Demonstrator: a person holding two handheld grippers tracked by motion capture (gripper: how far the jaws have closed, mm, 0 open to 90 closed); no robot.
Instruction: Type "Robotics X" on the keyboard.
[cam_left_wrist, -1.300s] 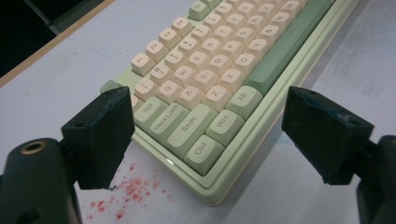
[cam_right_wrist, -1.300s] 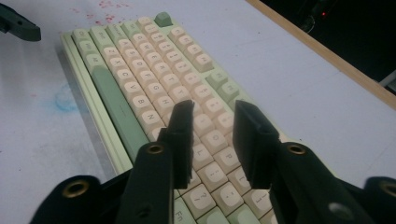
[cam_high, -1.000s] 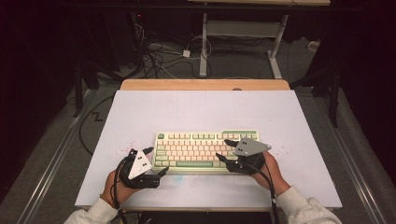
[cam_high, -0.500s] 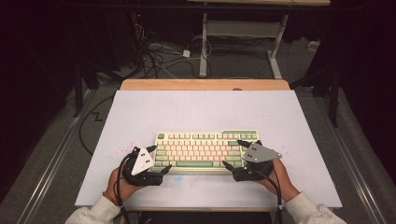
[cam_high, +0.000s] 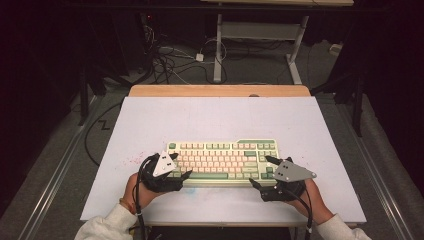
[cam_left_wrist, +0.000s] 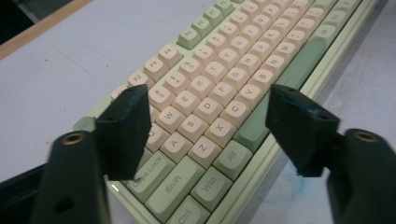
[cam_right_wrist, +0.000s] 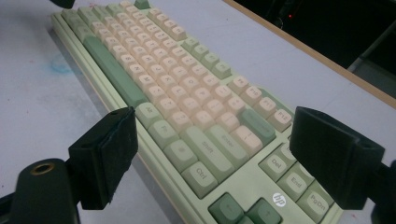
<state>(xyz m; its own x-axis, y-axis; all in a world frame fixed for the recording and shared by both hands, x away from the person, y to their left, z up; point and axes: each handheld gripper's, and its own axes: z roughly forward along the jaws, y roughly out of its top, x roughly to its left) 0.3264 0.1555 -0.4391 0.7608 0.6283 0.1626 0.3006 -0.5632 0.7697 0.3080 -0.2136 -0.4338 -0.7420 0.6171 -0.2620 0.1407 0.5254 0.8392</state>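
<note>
Green-and-cream keyboard (cam_high: 223, 161) sits near the front edge of the white table (cam_high: 220, 117). The left gripper (cam_high: 179, 166), jaws just narrowing but clear of the keys, straddles its left end; the right gripper (cam_high: 261, 171) gapes wide at its right end.

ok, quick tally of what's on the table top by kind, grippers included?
Keyboard: 1, green and cream
Grippers: 2, left gripper at the keyboard's left end, right gripper at its right end, both with jaws apart
Total: 3
</note>
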